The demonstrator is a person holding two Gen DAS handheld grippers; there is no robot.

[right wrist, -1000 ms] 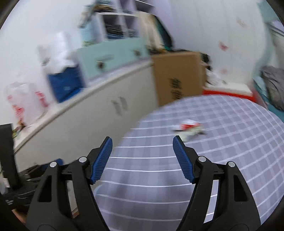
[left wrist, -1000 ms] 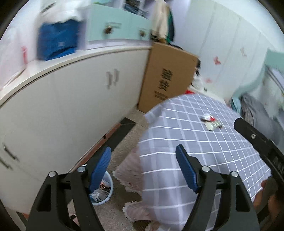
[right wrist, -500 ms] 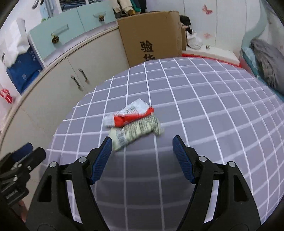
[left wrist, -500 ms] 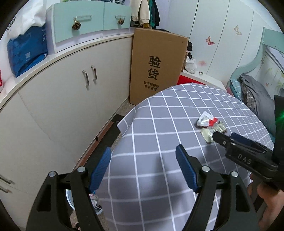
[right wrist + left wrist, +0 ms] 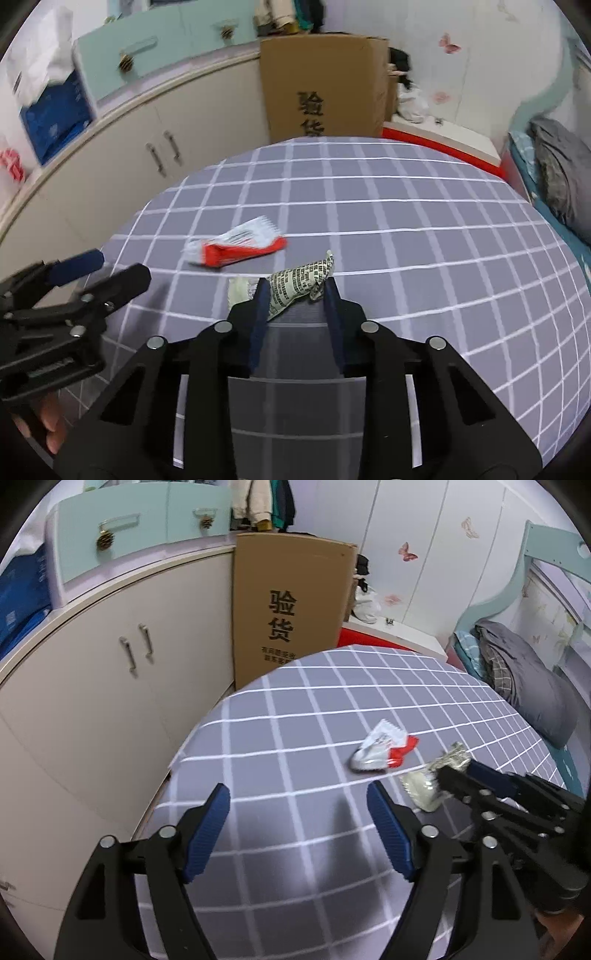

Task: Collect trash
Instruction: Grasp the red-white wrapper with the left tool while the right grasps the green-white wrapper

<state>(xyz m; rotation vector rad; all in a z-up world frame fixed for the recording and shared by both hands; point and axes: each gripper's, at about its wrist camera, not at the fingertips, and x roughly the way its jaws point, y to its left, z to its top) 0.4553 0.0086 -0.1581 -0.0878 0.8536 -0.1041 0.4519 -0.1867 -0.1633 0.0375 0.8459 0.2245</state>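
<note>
Bench: I saw a grey checked cloth (image 5: 295, 775) covering the bench.
Room: a cream cabinet (image 5: 110, 686) stood to the left, a tall cardboard box (image 5: 291, 605) behind the bench, a bed (image 5: 532, 686) to the right, and white doors with butterfly stickers at the back.
Trash: a red-and-white wrapper (image 5: 236, 245) lay flat on the cloth; a crumpled printed wrapper (image 5: 299, 284) sat just beside it, nearer me.
Right fingers: my right gripper (image 5: 295, 299) had its fingers drawn close on the printed wrapper, one blue pad at each side of it, low over the cloth.
Left fingers: my left gripper (image 5: 299, 812) had its fingers spread wide, holding nothing, above bare cloth left of the red-and-white wrapper (image 5: 380, 747).
</note>
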